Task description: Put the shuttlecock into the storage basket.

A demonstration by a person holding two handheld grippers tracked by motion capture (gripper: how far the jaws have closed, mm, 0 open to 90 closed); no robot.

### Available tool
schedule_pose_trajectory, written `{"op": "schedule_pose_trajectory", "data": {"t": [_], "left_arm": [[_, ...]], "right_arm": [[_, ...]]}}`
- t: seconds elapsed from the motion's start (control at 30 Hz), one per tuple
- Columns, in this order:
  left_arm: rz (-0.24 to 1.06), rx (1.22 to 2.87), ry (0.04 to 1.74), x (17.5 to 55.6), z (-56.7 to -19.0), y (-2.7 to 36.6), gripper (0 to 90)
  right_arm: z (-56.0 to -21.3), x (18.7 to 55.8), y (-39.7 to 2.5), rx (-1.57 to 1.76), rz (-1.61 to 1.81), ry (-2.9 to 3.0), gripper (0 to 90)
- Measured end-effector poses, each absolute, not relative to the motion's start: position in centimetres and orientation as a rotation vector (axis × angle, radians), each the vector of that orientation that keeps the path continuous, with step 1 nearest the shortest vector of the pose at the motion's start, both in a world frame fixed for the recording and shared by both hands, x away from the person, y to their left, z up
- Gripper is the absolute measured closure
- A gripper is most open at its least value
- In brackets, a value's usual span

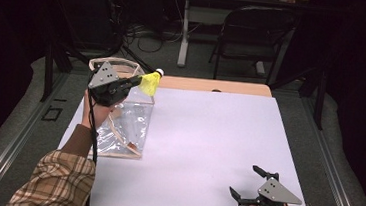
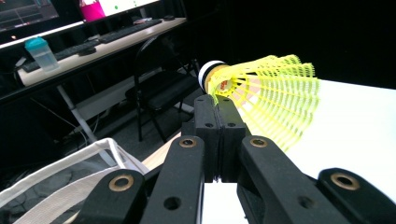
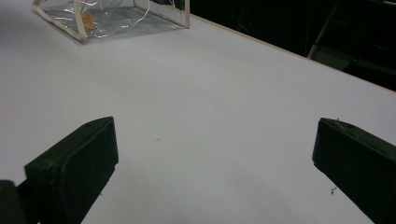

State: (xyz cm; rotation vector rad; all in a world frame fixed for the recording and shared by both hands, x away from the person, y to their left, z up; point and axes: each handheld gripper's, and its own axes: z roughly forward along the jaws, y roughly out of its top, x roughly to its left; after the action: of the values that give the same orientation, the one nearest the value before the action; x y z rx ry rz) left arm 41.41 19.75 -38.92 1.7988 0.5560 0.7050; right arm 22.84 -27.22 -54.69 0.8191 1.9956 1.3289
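A yellow shuttlecock (image 1: 151,82) with a white cork tip is held in the air above the far edge of a clear plastic bag (image 1: 125,123) with cream trim. My left gripper (image 1: 135,82) is shut on the shuttlecock (image 2: 266,100) near its cork, and the jaws stand pressed together. The bag (image 3: 112,16) stands on the white table (image 1: 208,135) at its left side, mouth up. At the table's near right corner my right gripper (image 1: 247,182) rests open, its two fingers (image 3: 74,168) wide apart with nothing between them.
A folding chair (image 1: 252,34) and a desk leg (image 1: 184,33) stand beyond the far edge of the table. In the left gripper view a desk with keyboards and a blue-capped bottle (image 2: 42,53) is behind. Dark floor surrounds the table.
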Motion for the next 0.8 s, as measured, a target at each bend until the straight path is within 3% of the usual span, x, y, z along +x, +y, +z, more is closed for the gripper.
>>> {"op": "schedule_pose_trajectory", "data": {"t": [0.8], "left_arm": [[0.753, 1.758, 0.601, 41.6, -38.3, 21.6, 89.8]], "right_arm": [[-54.7, 22.9, -27.2, 0.819, 1.322, 1.998, 0.0]]}}
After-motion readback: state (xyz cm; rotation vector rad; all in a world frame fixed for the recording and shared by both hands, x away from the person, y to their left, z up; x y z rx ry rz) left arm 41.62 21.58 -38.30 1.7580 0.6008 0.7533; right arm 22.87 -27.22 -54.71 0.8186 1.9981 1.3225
